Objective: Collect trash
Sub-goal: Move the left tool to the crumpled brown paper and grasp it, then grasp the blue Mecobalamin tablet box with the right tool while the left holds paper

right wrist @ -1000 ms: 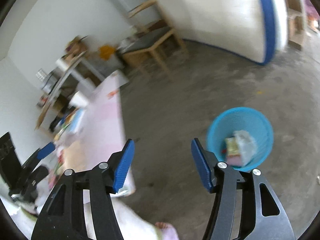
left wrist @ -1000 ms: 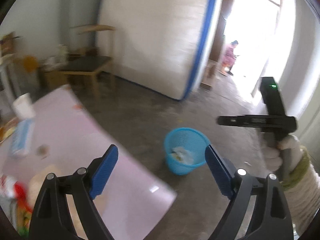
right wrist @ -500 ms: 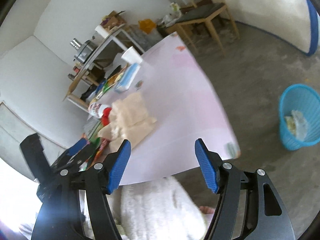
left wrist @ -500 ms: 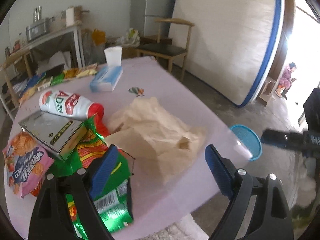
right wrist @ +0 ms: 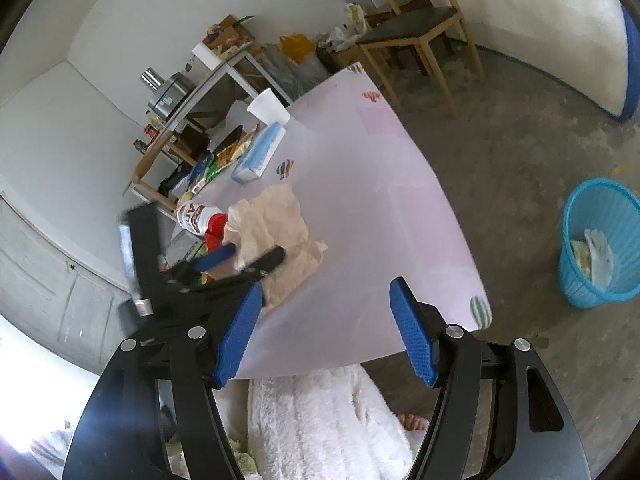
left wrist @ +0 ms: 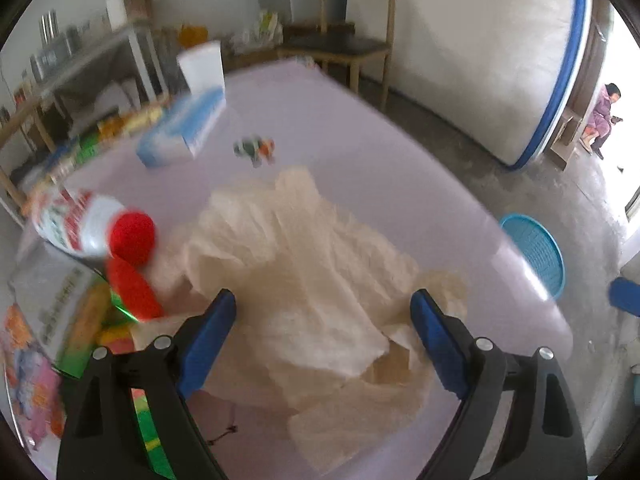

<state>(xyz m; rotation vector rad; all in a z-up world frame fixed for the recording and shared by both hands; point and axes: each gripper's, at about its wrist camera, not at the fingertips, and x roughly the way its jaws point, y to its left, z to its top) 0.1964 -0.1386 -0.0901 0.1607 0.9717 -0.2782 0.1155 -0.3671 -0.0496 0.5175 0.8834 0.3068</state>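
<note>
We see crumpled beige paper (left wrist: pixel 304 264), matt and creased, lying on a smooth, faintly glossy pale table (left wrist: pixel 360 140). Left of it a glossy plastic bottle (left wrist: pixel 80 220) has a red cap, near shiny snack packets (left wrist: pixel 28 380). The far chair (right wrist: pixel 416 36) is bare wood with a dark matt seat. The bin (right wrist: pixel 600 240) at right is blue plastic mesh on rough grey concrete floor (right wrist: pixel 500 128). The gripper pads (right wrist: pixel 240 332) look like ribbed blue rubber on matt black plastic.
</note>
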